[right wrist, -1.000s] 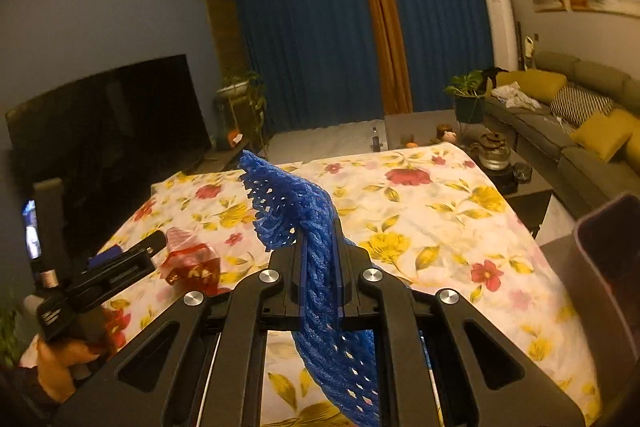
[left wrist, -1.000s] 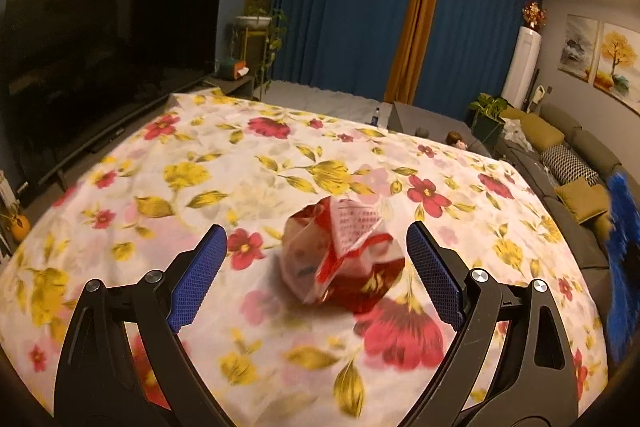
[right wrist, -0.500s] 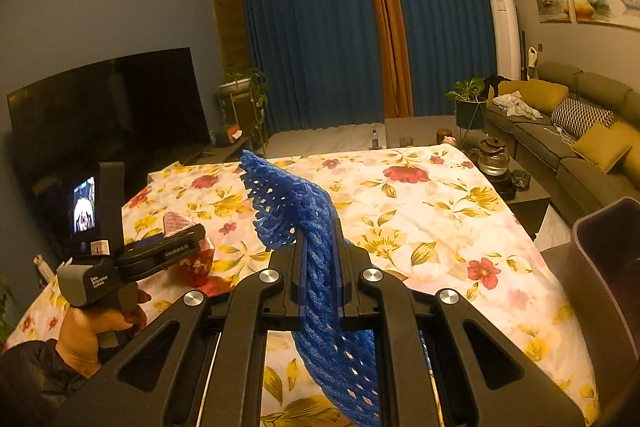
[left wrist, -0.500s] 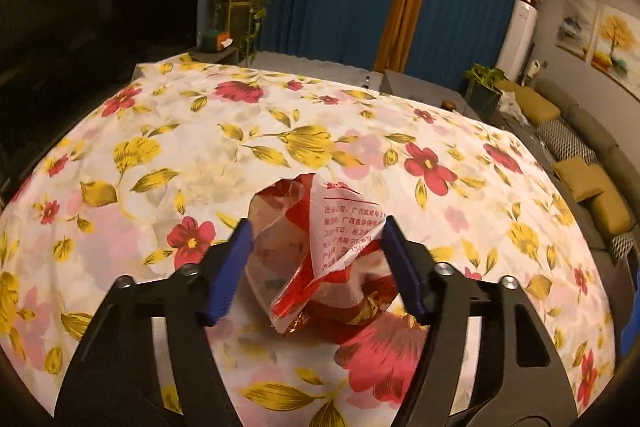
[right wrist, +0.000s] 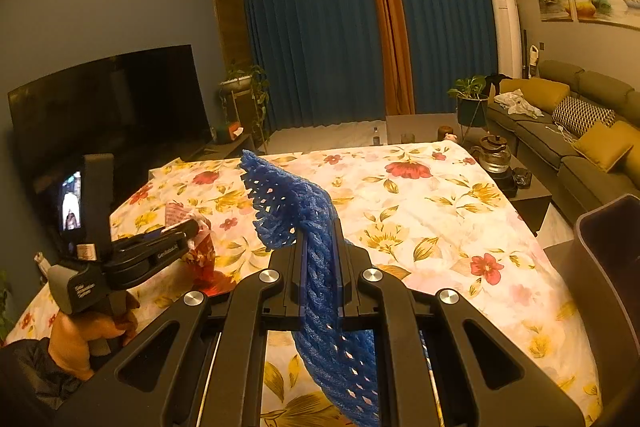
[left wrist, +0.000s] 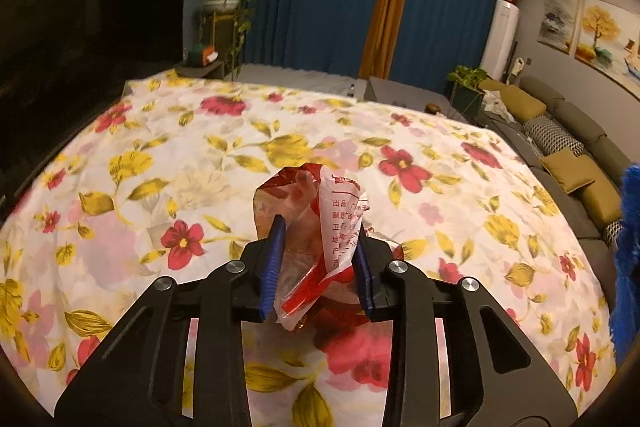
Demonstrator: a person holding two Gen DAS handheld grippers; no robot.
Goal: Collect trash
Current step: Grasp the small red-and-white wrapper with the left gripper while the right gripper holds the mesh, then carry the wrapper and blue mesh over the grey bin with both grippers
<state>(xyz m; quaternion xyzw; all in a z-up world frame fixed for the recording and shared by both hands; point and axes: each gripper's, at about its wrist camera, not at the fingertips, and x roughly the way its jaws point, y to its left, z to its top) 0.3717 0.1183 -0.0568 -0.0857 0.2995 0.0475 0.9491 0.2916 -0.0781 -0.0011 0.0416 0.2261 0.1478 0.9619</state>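
Observation:
A crumpled red-and-white plastic wrapper (left wrist: pixel 330 193) lies on the floral tablecloth (left wrist: pixel 168 163). My left gripper (left wrist: pixel 320 227) has its jaws closing around the wrapper, and both blue pads press into its sides. In the right wrist view the same left gripper (right wrist: pixel 190 229) reaches the wrapper (right wrist: pixel 202 253) at the left, held by a person's hand (right wrist: pixel 80 339). My right gripper (right wrist: pixel 320 239) is shut on a blue foam net (right wrist: pixel 286 203), which sticks up above the jaws and hangs below them. The net's edge (left wrist: pixel 628 267) shows at the far right of the left wrist view.
A dark bin (right wrist: pixel 608 267) stands off the table's right side. A television (right wrist: pixel 112 107) is on the left and a sofa (right wrist: pixel 580 131) with cushions on the right. A low side table with a teapot (right wrist: pixel 496 155) sits past the far right corner.
My left gripper moved forward and down over the wrapper, and its jaws closed from wide apart to pressing the wrapper's sides. The right gripper kept still with the net.

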